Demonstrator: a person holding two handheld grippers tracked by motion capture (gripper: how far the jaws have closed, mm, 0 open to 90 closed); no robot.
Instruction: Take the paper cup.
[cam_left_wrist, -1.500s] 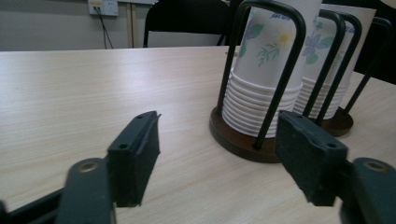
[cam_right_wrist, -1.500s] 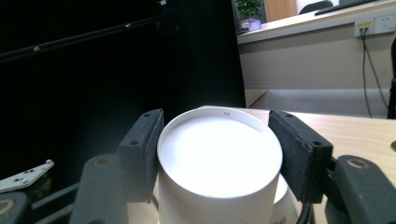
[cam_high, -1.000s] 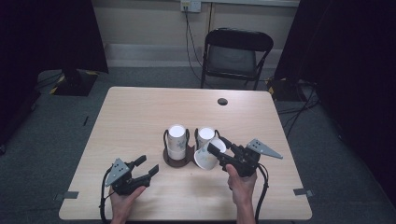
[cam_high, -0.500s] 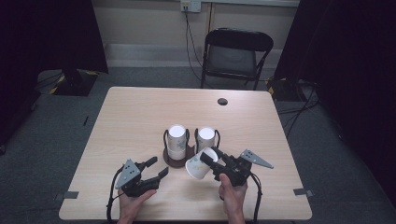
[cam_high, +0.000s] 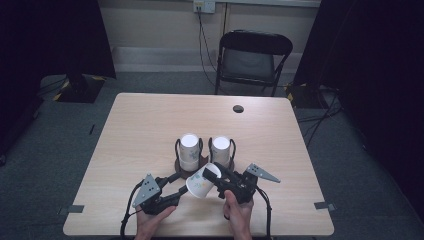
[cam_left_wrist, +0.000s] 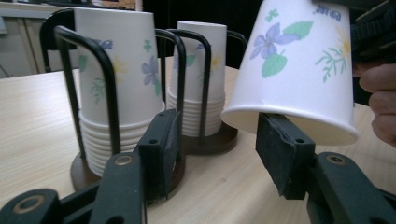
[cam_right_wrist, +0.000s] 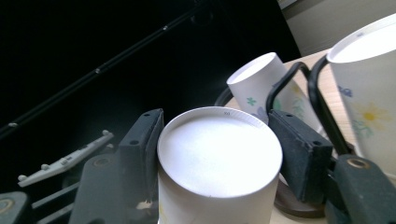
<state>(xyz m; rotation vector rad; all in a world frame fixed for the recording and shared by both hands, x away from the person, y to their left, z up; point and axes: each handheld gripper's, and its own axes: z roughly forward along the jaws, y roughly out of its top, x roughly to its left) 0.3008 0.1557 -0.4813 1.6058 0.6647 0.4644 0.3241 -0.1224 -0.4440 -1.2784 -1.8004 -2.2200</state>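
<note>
Right gripper (cam_high: 216, 176): closed on a single paper cup (cam_high: 202, 182), one jaw on each side of the cup's upper body; the right gripper view shows the black pads pressed against both sides just below the cup's flat white base (cam_right_wrist: 219, 154), which faces that camera.
Held cup: lifted off the table and tilted, its base up toward the holder and its open rim down toward the person's left; white with blue flowers, green leaves and a yellow daisy printed on the side (cam_left_wrist: 299, 60).
Left gripper (cam_high: 180, 192): jaws spread wide, gripping nothing; in the left gripper view the far pad (cam_left_wrist: 282, 154) sits right under the held cup's rim, touching or nearly so, and the near pad (cam_left_wrist: 161, 151) stands apart from it, in front of the holder.
Hands: the right hand (cam_high: 239, 215) wraps the right gripper's handle, the left hand (cam_high: 152, 222) the left one; both come in from the table's near edge.
Cup holder (cam_high: 192, 171): a dark round base with black wire loops, standing near the middle of the table, just beyond the two grippers.
Stacks: two stacks of upside-down paper cups sit in the holder, the left stack (cam_high: 189, 150) and the right stack (cam_high: 220, 151) side by side, each inside its loops.
Table (cam_high: 145, 130): light wood, with a small dark round spot (cam_high: 238, 108) near the far edge.
Background: a black folding chair (cam_high: 252, 60) stands beyond the table on a grey floor.
</note>
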